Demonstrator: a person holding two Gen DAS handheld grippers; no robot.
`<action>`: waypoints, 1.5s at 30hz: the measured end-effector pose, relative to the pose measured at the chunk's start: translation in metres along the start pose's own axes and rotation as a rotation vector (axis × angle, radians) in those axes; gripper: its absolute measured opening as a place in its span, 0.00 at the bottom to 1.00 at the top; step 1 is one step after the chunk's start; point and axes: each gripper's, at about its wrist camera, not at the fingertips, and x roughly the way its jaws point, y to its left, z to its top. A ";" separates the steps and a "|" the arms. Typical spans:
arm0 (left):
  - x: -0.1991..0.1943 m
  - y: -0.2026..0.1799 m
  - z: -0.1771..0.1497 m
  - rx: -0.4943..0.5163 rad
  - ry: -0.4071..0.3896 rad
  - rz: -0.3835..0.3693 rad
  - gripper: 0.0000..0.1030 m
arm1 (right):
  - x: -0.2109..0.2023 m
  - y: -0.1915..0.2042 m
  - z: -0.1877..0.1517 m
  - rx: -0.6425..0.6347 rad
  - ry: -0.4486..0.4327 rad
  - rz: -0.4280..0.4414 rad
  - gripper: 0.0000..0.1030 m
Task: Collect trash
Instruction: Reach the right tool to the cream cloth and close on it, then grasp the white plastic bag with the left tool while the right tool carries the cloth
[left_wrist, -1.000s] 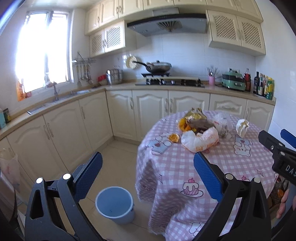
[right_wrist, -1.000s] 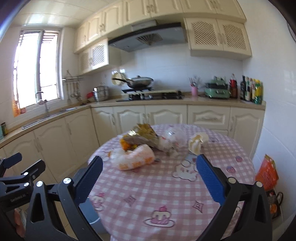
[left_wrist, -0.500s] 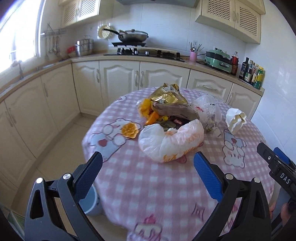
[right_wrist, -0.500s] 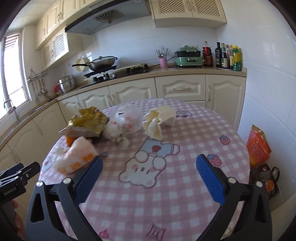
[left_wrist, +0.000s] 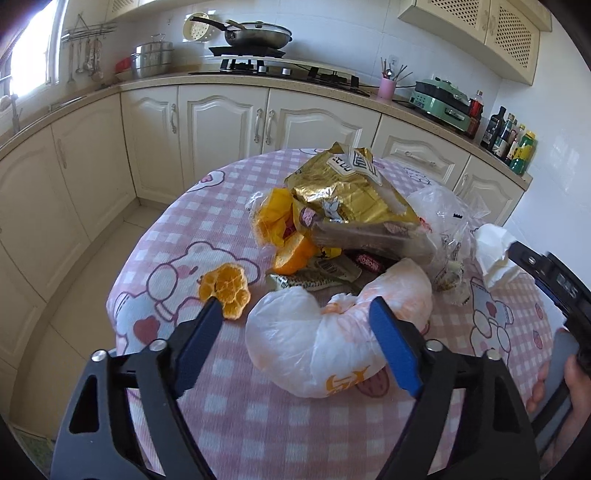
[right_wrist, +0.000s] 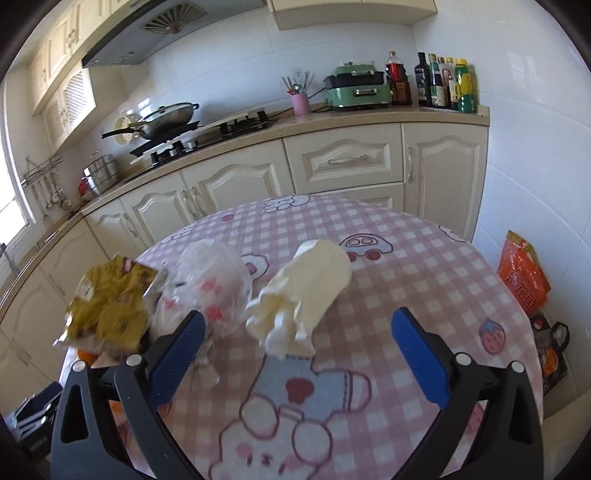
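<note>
Trash lies on a round table with a pink checked cloth (left_wrist: 236, 398). My left gripper (left_wrist: 295, 314) is open, its jaws on either side of a white and orange plastic bag (left_wrist: 332, 332), without touching it. Beside it lie an orange peel (left_wrist: 225, 286), a gold snack bag (left_wrist: 351, 192) and a clear plastic bag (left_wrist: 443, 218). My right gripper (right_wrist: 299, 325) is open just in front of a crumpled white tissue (right_wrist: 303, 295). The gold snack bag (right_wrist: 110, 306) and clear bag (right_wrist: 210, 284) show to its left.
Cream cabinets and a counter with a hob (left_wrist: 277, 70), wok and bottles (right_wrist: 443, 81) run behind the table. An orange bag (right_wrist: 524, 277) lies on the floor at the right by the wall. The table edge drops off at the left.
Both grippers moved forward and down over the table. The left one closed in on the white and orange bag, the right one on the tissue. The blue bucket left the view.
</note>
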 end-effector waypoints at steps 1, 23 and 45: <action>0.002 0.000 0.001 0.002 0.002 -0.009 0.66 | 0.008 -0.001 0.004 0.015 0.015 -0.006 0.96; -0.020 0.002 -0.017 -0.001 -0.021 -0.129 0.04 | -0.054 0.005 -0.019 -0.031 -0.058 0.123 0.35; -0.144 0.113 -0.041 -0.121 -0.257 0.183 0.01 | -0.128 0.219 -0.082 -0.365 -0.005 0.542 0.34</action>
